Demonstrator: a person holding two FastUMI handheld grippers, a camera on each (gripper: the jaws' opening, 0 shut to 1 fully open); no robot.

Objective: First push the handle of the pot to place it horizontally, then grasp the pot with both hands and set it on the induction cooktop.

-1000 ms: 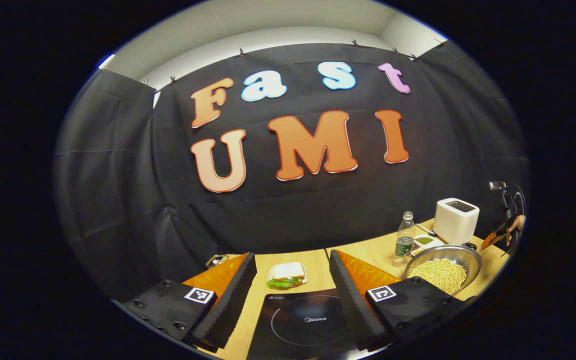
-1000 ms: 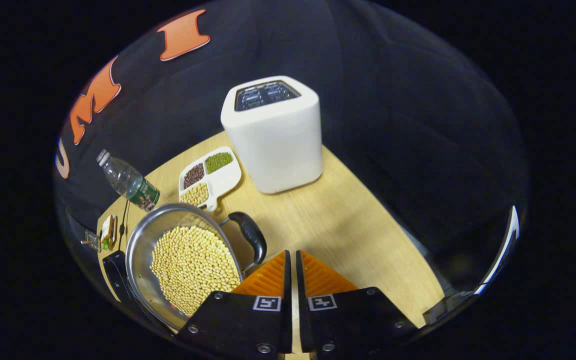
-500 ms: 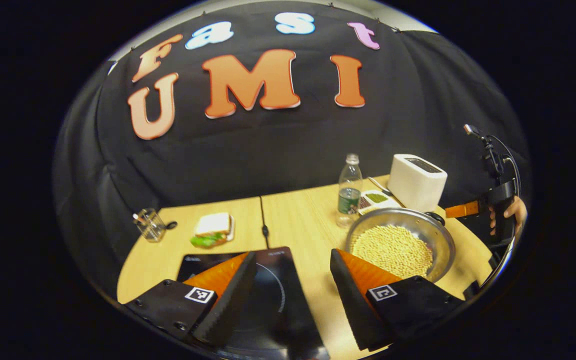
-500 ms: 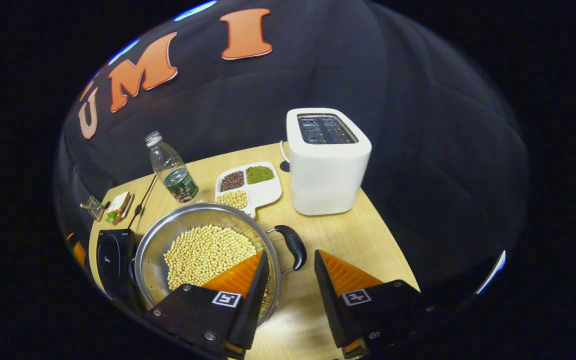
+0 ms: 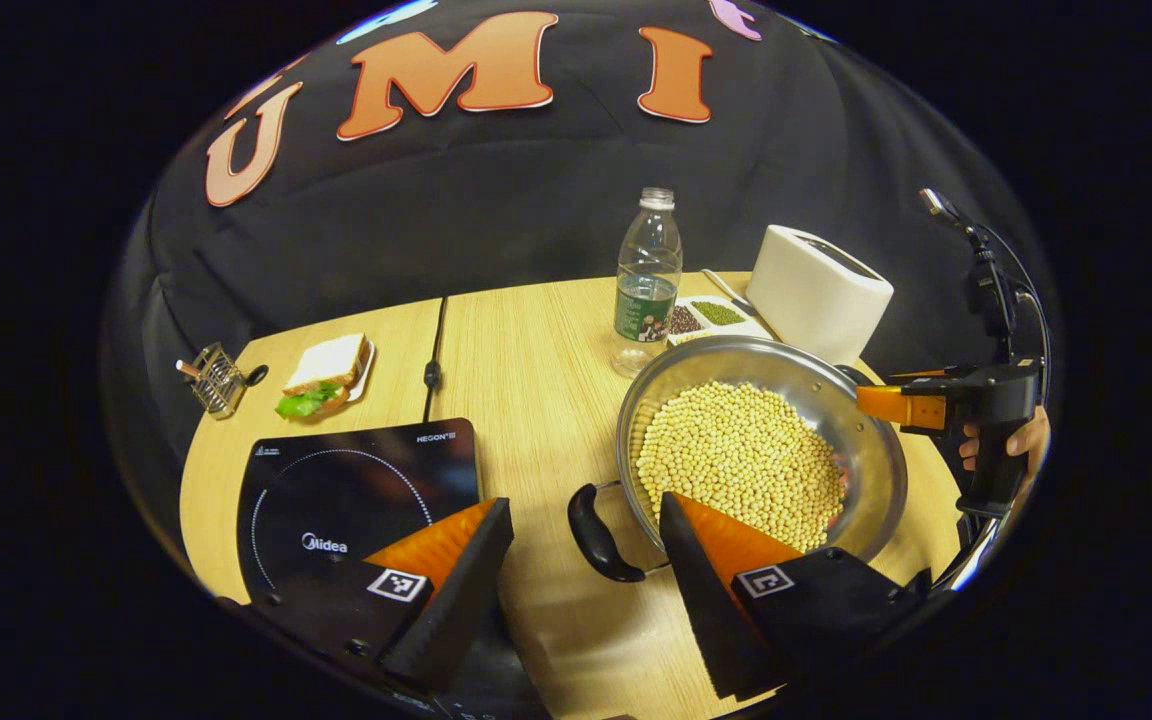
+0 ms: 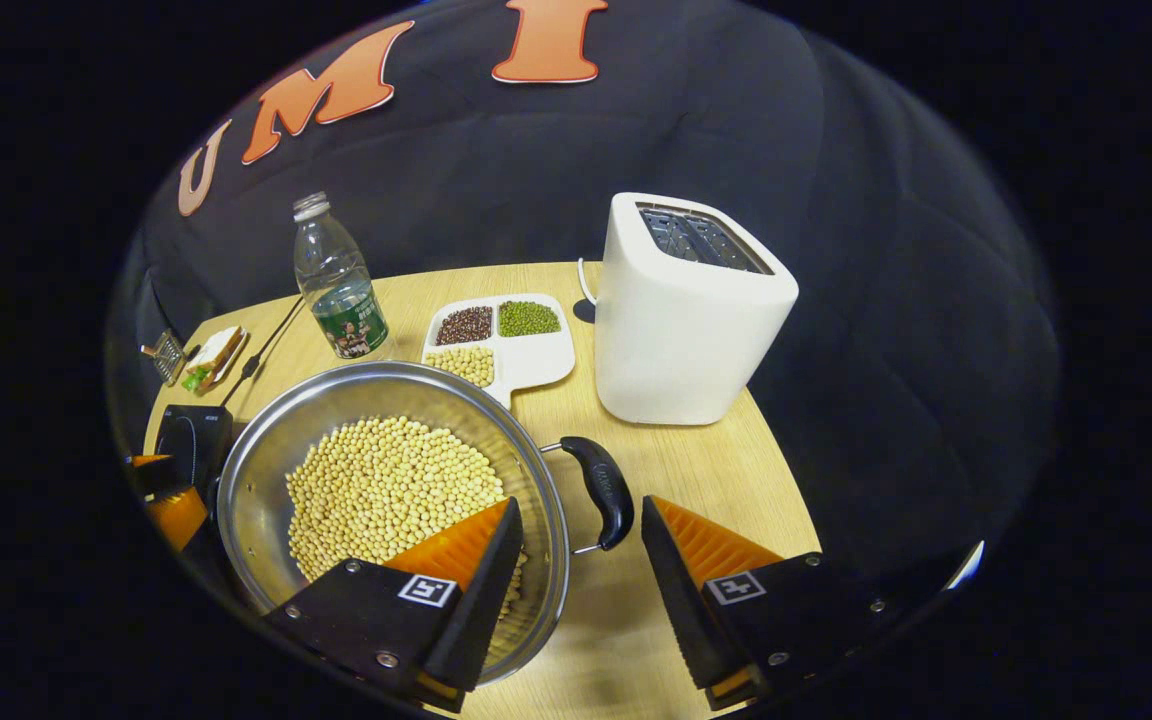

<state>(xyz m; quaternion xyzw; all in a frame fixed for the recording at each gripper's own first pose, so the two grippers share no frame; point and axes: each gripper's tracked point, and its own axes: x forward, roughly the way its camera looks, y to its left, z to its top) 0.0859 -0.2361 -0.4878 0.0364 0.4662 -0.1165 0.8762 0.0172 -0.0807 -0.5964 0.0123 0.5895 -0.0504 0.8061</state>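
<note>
Pale wooden surface [image 5: 526,350] stretches before you, backed by black cloth. Your left claw [image 5: 586,555] stands wide, holding nothing; the nearer curved black handle [image 5: 596,530] of the pot sits in the gap between its fingers, untouched. Beyond it, the round stainless-steel pot [image 5: 876,455], full of pale yellow soybeans [image 5: 741,460], rests on the surface. Left of the pot lies the flat black induction cooktop [image 5: 356,480], apart from it.

Your right claw [image 6: 576,550] is also spread wide and empty. Its left finger hangs over the pot's rim [image 6: 546,520] and the beans [image 6: 386,490]; the other black handle [image 6: 606,490] lies in the gap between the fingers.

Farther out stand a clear plastic water bottle [image 6: 336,280], a white divided dish of beans [image 6: 526,350] and a white toaster [image 6: 686,320]. At the far left edge sit a sandwich on a plate [image 5: 326,375] and a small wire rack [image 5: 216,378].

In the left gripper view, your right claw reaches in over the pot's far side, held in your hand [image 5: 1011,445].
</note>
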